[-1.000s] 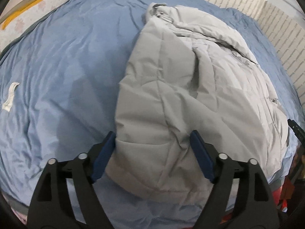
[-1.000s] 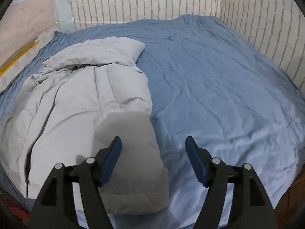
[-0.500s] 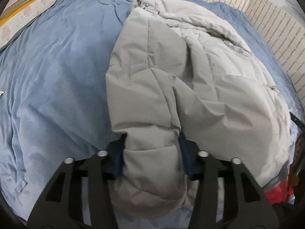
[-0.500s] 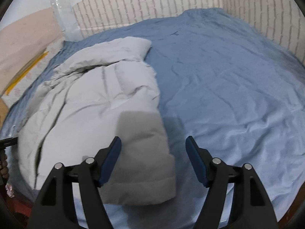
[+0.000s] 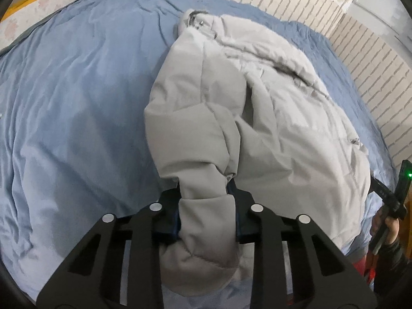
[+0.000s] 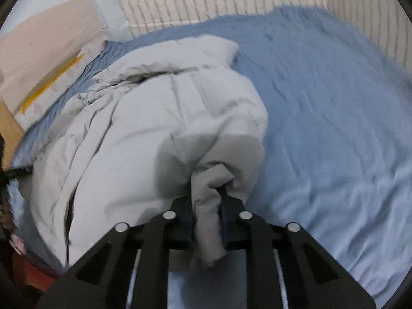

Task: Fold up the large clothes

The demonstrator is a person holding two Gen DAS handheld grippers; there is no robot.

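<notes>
A grey puffer jacket [image 5: 270,118] lies spread on the blue bed sheet [image 5: 77,90], collar at the far end. My left gripper [image 5: 206,190] has a thick roll of the jacket's near-left edge between its blue pads; its jaws are closing and the pads press into the padding. In the right wrist view the same jacket [image 6: 134,139] fills the left half. My right gripper [image 6: 207,198] pinches a bunched fold at the jacket's near-right corner, and its jaws are closing too. The fabric hides both grippers' fingertips.
The blue sheet [image 6: 322,103] stretches bare to the right of the jacket. A brick-pattern wall [image 5: 373,77] borders the bed's far and right sides. A floral mat with a yellow stripe [image 5: 38,2] lies at the far left. A hand on a black handle [image 5: 391,206] shows at the right edge.
Both grippers went from open to clamped on the jacket. The left one squeezed the near edge into a roll. The right one moved left onto the corner and pinched it, bunching the fabric.
</notes>
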